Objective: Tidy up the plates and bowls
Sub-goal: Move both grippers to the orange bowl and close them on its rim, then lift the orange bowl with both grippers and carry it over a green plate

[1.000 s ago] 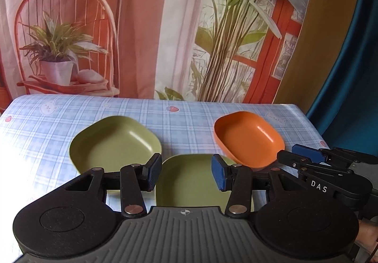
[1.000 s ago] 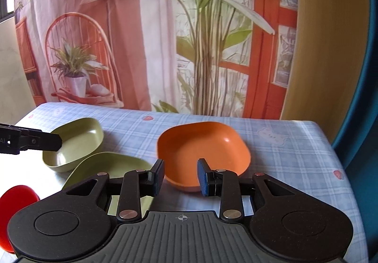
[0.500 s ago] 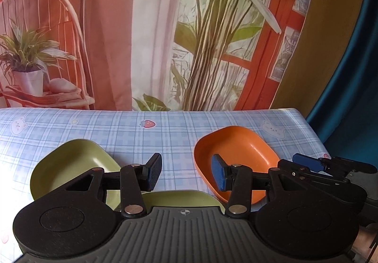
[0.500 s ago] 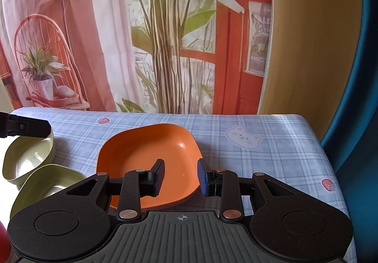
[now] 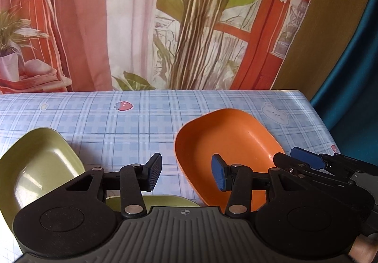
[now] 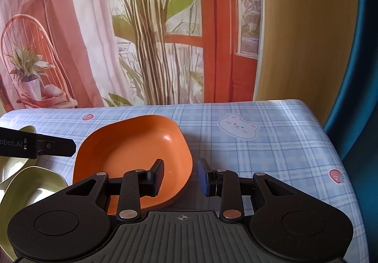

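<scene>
An orange bowl sits on the checked tablecloth. My right gripper is open, and the bowl's near right rim lies between its jaws: one finger is inside the bowl and the other outside, without pressing. It also shows at the right edge of the left wrist view as the right gripper. My left gripper is open and empty, hovering by the bowl's left rim. A green bowl and a green plate lie to its left.
The table's right edge and far edge are close, backed by a printed curtain and a teal drape. In the right wrist view the left gripper's finger reaches in from the left, over the green bowl and green plate.
Both grippers moved right and lower toward the orange bowl. The right gripper's jaws now straddle its rim. The green dishes slid left in both views, and a red item left the right wrist view.
</scene>
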`<state>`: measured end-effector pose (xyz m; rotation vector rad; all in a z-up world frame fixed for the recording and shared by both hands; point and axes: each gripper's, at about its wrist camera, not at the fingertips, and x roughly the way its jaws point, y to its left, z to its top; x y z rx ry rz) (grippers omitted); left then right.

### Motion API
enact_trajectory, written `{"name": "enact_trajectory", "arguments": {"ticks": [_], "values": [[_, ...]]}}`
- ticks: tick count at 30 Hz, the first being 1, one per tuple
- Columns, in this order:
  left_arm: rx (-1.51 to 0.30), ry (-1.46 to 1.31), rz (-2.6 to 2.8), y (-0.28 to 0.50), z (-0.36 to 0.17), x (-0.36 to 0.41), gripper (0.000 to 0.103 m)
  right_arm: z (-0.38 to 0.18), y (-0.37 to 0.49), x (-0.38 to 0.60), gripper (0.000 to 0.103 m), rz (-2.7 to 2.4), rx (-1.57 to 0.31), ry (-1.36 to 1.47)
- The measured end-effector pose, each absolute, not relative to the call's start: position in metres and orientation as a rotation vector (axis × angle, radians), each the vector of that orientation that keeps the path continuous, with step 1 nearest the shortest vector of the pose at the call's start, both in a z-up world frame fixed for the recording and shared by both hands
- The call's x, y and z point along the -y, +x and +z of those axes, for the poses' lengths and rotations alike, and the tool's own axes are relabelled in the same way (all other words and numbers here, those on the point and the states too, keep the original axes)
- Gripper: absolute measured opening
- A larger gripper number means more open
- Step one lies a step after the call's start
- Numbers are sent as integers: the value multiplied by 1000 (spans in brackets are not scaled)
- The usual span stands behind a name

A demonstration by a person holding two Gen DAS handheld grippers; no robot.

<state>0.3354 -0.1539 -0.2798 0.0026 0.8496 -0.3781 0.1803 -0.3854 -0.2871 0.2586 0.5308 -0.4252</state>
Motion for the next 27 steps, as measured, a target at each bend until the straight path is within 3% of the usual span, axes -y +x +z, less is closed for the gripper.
{"name": "enact_trajectory", "arguments": {"ticks": [13, 16, 20, 22, 27], "values": [[-956, 8, -361, 359, -307, 172, 48, -295, 193, 392, 28, -414, -553, 289], [-970, 21, -384, 358, -311, 176, 38, -296, 192, 392, 27, -412, -557, 304], [-963, 54, -377, 355, -312, 181, 35, -299, 190, 394, 16, -409, -563, 331], [-964, 56, -368, 356, -312, 179, 25, -299, 189, 394, 15, -416, -562, 333], [-956, 55, -373, 354, -308, 178, 23, -300, 184, 395, 13, -424, -560, 357]]}}
